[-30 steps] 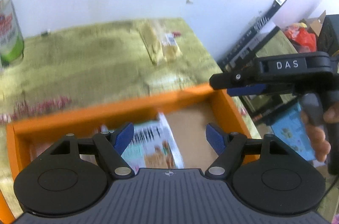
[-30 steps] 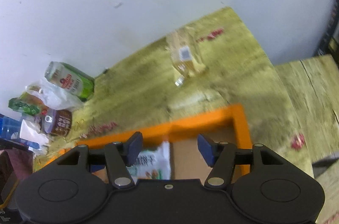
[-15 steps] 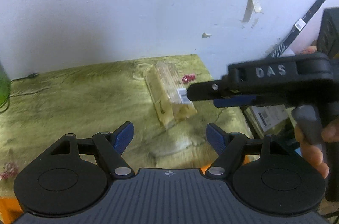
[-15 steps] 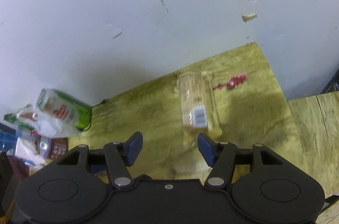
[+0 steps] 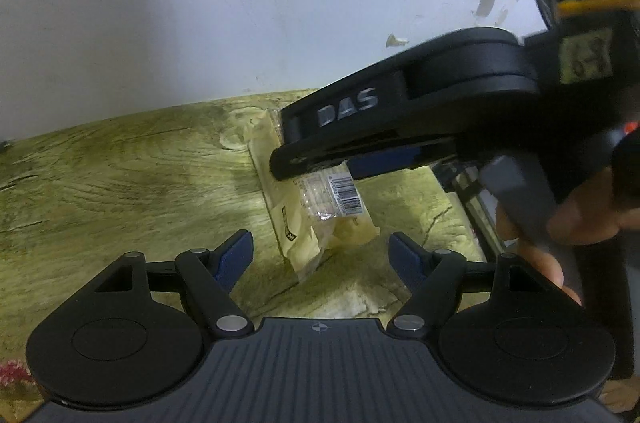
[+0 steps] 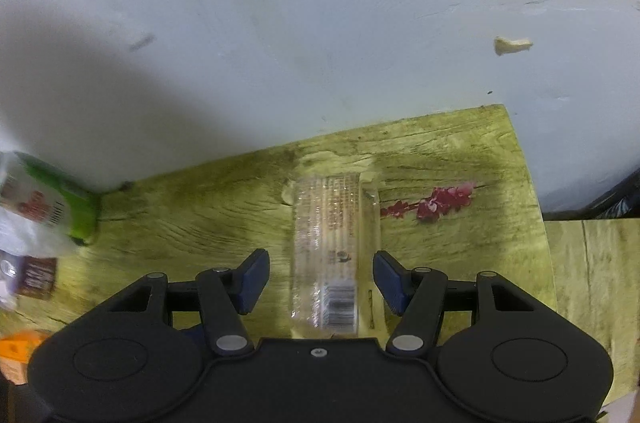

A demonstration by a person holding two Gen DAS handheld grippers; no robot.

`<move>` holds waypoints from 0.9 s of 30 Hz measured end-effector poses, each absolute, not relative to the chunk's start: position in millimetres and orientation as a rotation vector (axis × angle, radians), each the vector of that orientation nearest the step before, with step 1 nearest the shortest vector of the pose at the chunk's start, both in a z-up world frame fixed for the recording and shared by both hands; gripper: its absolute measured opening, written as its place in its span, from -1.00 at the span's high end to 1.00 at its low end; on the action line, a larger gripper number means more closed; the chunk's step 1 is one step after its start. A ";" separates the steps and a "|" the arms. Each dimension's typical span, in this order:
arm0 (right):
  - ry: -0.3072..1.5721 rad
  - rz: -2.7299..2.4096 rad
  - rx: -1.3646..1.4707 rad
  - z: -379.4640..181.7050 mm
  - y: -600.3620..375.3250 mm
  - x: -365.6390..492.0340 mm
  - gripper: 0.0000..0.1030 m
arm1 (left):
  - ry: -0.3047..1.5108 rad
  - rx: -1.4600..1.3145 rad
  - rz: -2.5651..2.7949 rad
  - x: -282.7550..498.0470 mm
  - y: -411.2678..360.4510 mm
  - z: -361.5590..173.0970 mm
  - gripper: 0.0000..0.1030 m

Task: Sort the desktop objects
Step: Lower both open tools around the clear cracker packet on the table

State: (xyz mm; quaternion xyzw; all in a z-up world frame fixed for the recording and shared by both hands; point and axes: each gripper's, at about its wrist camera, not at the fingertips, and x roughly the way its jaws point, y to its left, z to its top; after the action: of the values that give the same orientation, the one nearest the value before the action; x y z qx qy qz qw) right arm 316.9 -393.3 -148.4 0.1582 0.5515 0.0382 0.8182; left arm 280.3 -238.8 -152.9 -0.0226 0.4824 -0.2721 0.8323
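Risk: crinkly clear packet (image 6: 334, 263), long flat wrapper with barcode label, lies mid-frame on rough green wood-grain table (image 6: 200, 223); slick film could slip or buckle under pads. Right gripper (image 6: 320, 279) straddles it, jaws apart, not touching. Left gripper (image 5: 320, 255) empty, jaws closing slightly, crowding packet's lower end; hard black tools may collide.

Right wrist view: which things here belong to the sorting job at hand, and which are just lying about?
In play:
- clear packet, lying flat between the right tool's open pads
- left tool, closing, nothing between its pads

Lying about:
- green can
- brown packet
- red marks on the tabletop
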 end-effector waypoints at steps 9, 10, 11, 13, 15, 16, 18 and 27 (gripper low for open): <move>1.223 0.099 0.258 -160.1 -387.9 328.0 0.13 | 1.051 -0.067 -0.591 287.6 -239.6 -167.9 -0.43; 1.222 0.103 0.268 -160.2 -389.7 327.7 0.15 | 1.051 -0.067 -0.592 287.4 -239.4 -168.1 -0.43; 1.221 0.106 0.278 -160.2 -391.6 327.4 0.15 | 1.052 -0.069 -0.593 287.5 -239.0 -167.9 -0.43; 1.220 0.112 0.298 -160.8 -395.0 327.6 0.16 | 1.053 -0.071 -0.597 288.2 -238.5 -167.4 -0.43; 1.212 0.120 0.342 -161.9 -400.4 325.4 0.16 | 1.054 -0.072 -0.599 290.0 -237.6 -166.8 -0.43; 1.209 0.125 0.366 -162.5 -403.3 324.7 0.16 | 1.055 -0.069 -0.599 290.0 -236.9 -166.4 -0.43; 1.205 0.144 0.431 -166.4 -409.2 324.0 0.16 | 1.056 -0.064 -0.596 289.1 -235.2 -165.4 -0.43; 1.166 0.196 0.782 -189.4 -444.8 308.5 0.16 | 1.051 -0.059 -0.576 288.6 -233.3 -161.6 -0.43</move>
State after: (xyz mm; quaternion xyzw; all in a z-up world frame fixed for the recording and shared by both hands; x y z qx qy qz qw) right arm 308.5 -444.8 -189.4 0.3591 0.5353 0.0900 0.7592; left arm 288.6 -233.3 -161.6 -0.0280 0.4947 -0.2711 0.8252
